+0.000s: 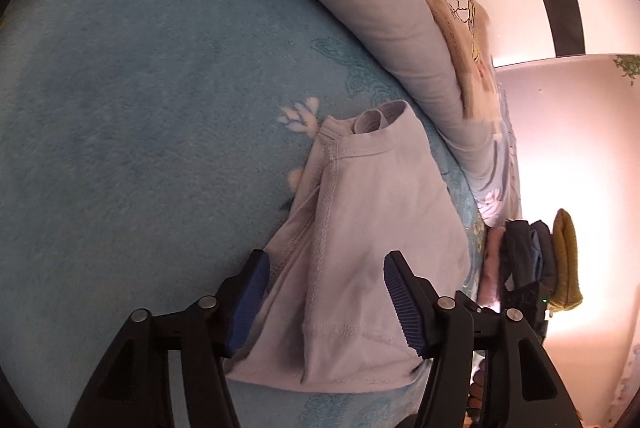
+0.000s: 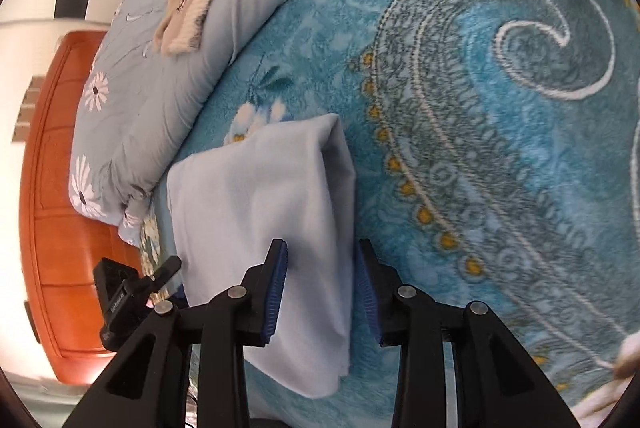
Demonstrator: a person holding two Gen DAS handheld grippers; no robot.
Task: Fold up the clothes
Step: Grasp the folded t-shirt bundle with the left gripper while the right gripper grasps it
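The pale shirt [image 1: 360,248] is lying folded into a narrow packet on the blue blanket [image 1: 140,108] of the bed, just beside the pillow [image 1: 380,8] — this garment looks nearly finished. Both grippers are released: the left gripper [image 1: 324,304] is straddling the hem end, the right gripper [image 2: 320,292] the other end, pads not pressing. Beyond the bed's edge more clothes [image 1: 532,256] are sitting stacked — whether folded already, unclear. No containers are showing.

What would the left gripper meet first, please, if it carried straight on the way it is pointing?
Most likely the folded pale lilac garment, which already lies between the left gripper's open fingers; the blue blanket is directly beneath.
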